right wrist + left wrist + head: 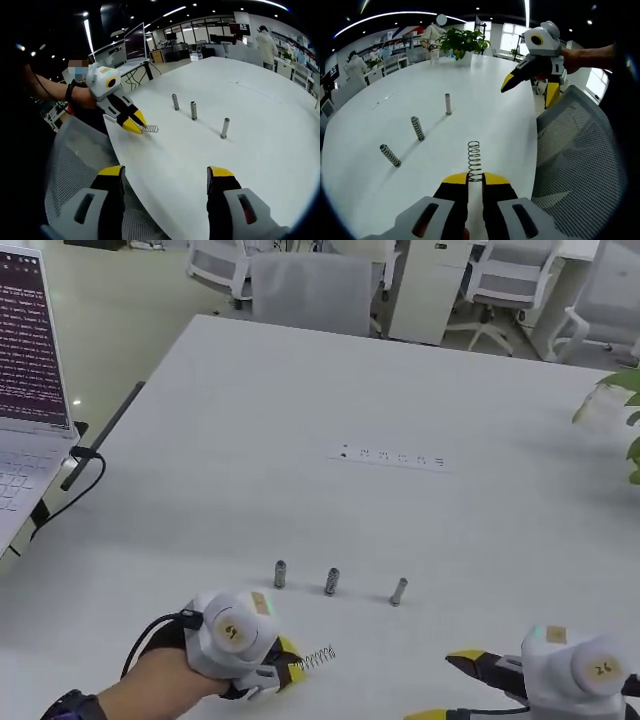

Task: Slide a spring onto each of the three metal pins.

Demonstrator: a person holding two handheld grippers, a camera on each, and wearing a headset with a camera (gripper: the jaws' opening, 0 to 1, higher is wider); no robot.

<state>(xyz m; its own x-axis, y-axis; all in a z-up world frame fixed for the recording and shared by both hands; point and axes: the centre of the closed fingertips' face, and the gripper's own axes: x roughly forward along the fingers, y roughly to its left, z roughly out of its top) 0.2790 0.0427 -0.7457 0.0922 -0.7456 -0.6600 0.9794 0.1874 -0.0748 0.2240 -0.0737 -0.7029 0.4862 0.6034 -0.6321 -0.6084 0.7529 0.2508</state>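
white table (300,410) in an open office, laptop (25,360) at its edge. left gripper (475,176) fingers pinch a spring (474,157) near three pins (332,581); right gripper (167,172) fingers spread wide.

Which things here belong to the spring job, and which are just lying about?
Job: spring in left tool; bare pin; middle pin and leftmost pin, both sprung; right tool, open.
Lying about: laptop, plant, chair.
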